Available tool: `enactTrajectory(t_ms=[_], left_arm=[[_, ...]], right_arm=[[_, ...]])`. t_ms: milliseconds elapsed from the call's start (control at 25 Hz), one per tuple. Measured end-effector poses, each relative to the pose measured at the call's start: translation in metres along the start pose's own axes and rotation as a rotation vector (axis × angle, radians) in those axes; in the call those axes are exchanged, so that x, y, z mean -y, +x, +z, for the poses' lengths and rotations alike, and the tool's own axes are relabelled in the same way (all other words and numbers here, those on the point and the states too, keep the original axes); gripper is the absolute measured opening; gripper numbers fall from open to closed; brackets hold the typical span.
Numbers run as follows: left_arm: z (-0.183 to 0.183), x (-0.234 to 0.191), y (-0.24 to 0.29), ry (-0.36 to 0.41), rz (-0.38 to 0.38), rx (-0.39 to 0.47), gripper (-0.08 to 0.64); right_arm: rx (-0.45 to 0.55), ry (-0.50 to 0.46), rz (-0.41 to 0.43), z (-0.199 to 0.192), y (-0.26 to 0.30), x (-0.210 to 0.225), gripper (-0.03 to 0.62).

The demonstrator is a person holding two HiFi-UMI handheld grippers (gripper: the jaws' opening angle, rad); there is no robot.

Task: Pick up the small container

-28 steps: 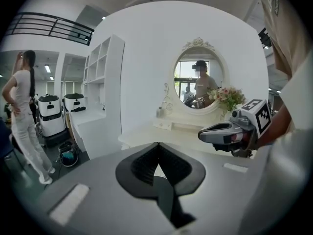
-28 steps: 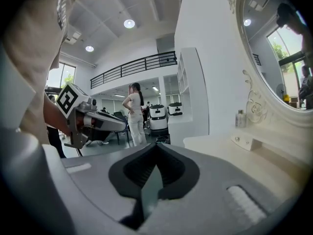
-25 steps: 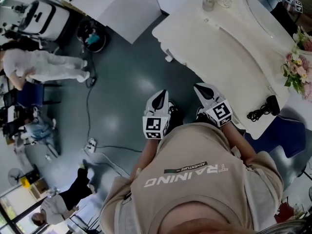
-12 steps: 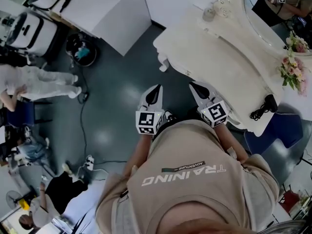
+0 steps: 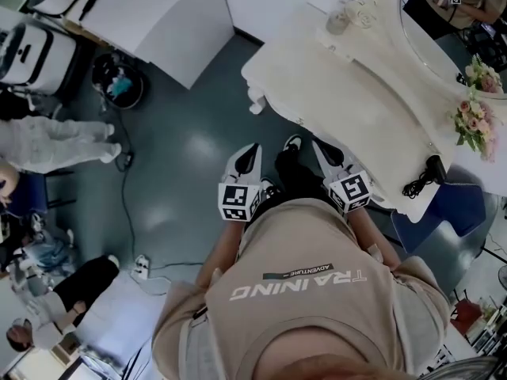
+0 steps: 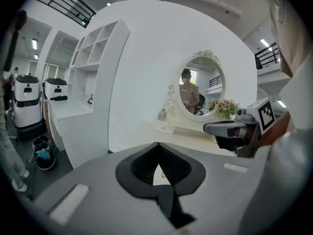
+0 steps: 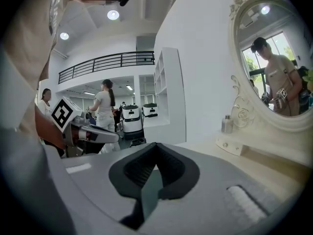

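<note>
The small container (image 5: 338, 24) is a little silvery jar at the back of the white vanity table (image 5: 356, 101), beside the oval mirror (image 5: 444, 30). The same jar (image 6: 162, 114) shows in the left gripper view, and the jar (image 7: 226, 124) in the right gripper view. Both grippers hang in front of my torso, over the floor and well short of the jar. My left gripper (image 5: 252, 149) is shut with nothing in it, its tips (image 6: 157, 145) touching. My right gripper (image 5: 317, 143) sits near the table's front edge, also shut and empty, tips (image 7: 156, 145) meeting.
A black device with a coiled cord (image 5: 432, 171) lies at the table's near right, with flowers (image 5: 474, 121) behind it. A blue stool (image 5: 444, 212) stands under that end. White cabinets (image 5: 142, 14), a bin (image 5: 115, 81), a floor cable (image 5: 127, 204) and people are to the left.
The table has slid left and nearer in the head view. Both grippers stay shut side by side in front of my torso, and a shoe now shows between them.
</note>
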State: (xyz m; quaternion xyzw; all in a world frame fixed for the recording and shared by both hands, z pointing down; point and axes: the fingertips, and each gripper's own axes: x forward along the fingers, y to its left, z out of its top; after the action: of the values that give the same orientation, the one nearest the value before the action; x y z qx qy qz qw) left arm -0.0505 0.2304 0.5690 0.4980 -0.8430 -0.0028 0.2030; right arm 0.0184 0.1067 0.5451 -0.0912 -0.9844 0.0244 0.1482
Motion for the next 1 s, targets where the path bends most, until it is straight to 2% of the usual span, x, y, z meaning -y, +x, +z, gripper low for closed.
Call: enactTrajectory(t_ms=[240, 400, 560, 640, 760, 880, 1000], left_arm=[[0.042, -0.03, 0.058, 0.052, -0.002, -0.013, 0.015], [0.065, -0.052, 0.104, 0.091, -0.023, -0.024, 0.015], [0.089, -0.067, 0.145, 0.147, -0.056, -0.041, 0.016], [0.102, -0.068, 0.173, 0.138, -0.081, -0.063, 0.015], [0.119, -0.062, 0.202, 0.084, -0.126, -0.086, 0.015], [0.125, -0.055, 0.227, 0.106, -0.163, -0.07, 0.015], [0.128, -0.044, 0.247, 0.102, -0.223, -0.087, 0.015]], right_arm=[[0.006, 0.072, -0.025, 0.001, 0.058, 0.059, 0.003], [0.064, -0.024, -0.03, 0.027, 0.101, 0.093, 0.003], [0.111, -0.014, -0.063, 0.04, 0.123, 0.123, 0.003], [0.12, 0.01, -0.1, 0.044, 0.13, 0.147, 0.003], [0.115, 0.033, -0.131, 0.047, 0.128, 0.168, 0.003], [0.108, 0.035, -0.164, 0.05, 0.123, 0.186, 0.003], [0.062, -0.003, -0.201, 0.043, 0.115, 0.196, 0.003]])
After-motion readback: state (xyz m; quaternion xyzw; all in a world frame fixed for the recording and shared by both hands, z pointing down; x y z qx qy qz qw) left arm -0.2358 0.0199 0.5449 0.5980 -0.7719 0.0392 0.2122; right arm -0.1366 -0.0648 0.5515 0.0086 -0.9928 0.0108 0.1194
